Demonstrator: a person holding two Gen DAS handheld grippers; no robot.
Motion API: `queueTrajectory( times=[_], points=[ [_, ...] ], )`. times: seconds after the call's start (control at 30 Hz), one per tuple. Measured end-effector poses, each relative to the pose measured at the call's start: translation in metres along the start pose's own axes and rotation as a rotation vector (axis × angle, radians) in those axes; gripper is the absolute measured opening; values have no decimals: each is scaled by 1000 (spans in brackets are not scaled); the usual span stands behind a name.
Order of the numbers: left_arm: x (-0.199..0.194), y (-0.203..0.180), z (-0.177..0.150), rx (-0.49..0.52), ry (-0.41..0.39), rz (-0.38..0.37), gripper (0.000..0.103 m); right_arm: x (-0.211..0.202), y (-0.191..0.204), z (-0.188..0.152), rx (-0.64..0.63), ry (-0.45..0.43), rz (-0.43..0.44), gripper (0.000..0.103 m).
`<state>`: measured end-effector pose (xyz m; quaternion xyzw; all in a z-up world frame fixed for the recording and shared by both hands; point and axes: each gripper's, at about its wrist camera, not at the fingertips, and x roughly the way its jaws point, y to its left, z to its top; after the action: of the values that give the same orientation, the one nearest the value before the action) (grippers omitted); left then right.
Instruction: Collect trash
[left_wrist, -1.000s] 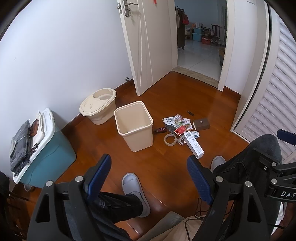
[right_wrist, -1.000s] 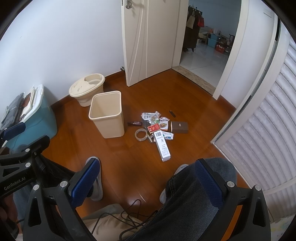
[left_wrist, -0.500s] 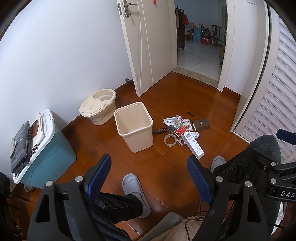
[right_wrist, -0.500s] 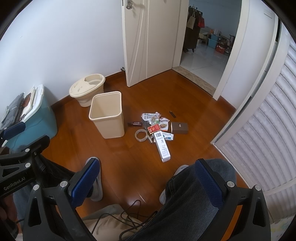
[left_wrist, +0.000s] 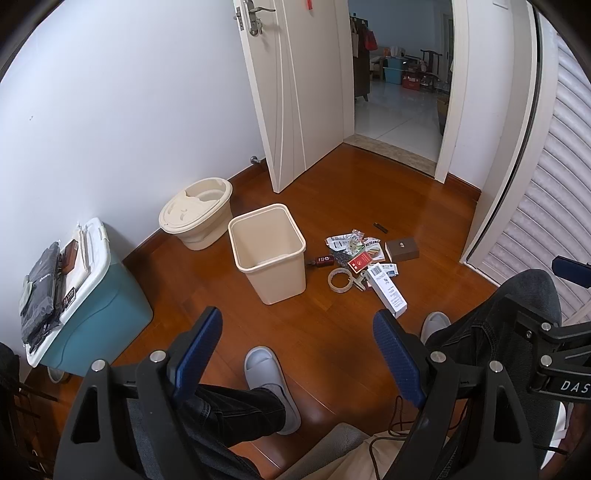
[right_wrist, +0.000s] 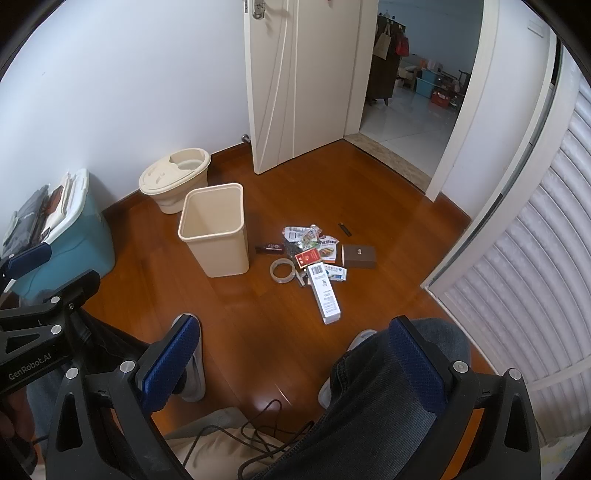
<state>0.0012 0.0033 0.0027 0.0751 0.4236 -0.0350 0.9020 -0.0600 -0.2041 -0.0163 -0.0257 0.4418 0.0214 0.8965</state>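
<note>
Trash beside beige bin on wooden floor; both tools spread apart, empty.

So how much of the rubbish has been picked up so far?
None yet, by the look of it. The beige bin stands upright and looks empty inside. Neither claw holds anything: the left claw and right claw are both open, well short of the mess. Still to collect is the whole pile beside the bin: the long white box, tape roll, brown box, red packet and wrappers.
</note>
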Motion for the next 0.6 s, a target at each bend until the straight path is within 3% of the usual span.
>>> queueTrajectory(
  times=[0.6],
  points=[
    [0,0,1,-2,-2,2,84,0,0,5,6,-3,-2,103]
  ],
)
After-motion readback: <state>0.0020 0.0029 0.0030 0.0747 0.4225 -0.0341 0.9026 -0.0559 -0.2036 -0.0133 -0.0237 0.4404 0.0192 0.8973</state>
